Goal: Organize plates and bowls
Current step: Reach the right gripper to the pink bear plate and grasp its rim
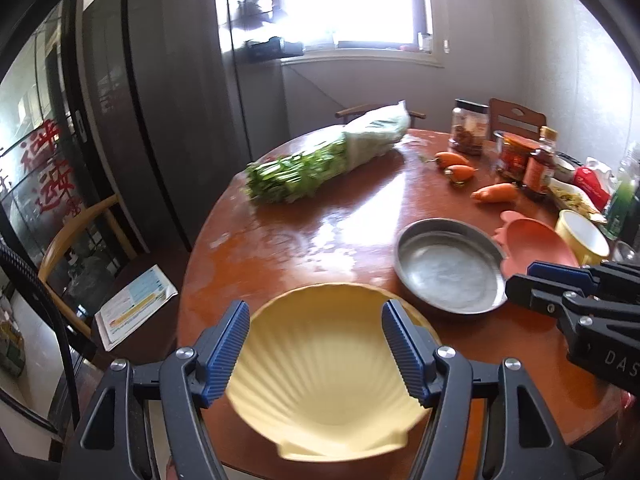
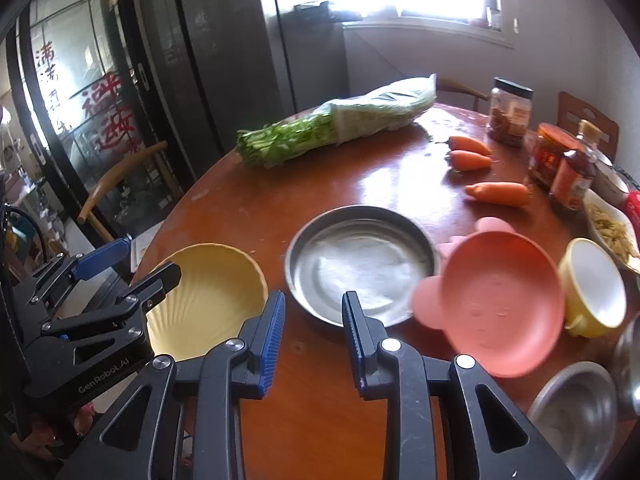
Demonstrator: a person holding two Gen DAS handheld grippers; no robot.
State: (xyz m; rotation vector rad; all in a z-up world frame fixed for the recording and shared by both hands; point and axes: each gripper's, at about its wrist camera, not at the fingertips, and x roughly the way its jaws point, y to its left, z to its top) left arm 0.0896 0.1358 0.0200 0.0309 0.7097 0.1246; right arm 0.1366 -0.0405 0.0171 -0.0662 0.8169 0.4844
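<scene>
While both my grippers hang above the round wooden table (image 2: 320, 400), notes as follows.
Left gripper (image 1: 316, 344): jaws about half open, holding nothing; shell-shaped yellow plate (image 1: 320, 392) lies below them on the near table edge, pads clear of it.
Right gripper (image 2: 314, 332): jaws parted a little, empty, over bare wood just short of the steel plate (image 2: 360, 264).
Pink plate (image 2: 500, 304): tilted, its edge leaning on the steel plate's right rim.
Yellow bowl (image 2: 596, 288): just right of the pink plate.
Small steel bowl (image 2: 576, 412): near right edge.
Far side: bagged greens (image 2: 340, 124), three carrots (image 2: 498, 193), jars (image 2: 510, 112).
</scene>
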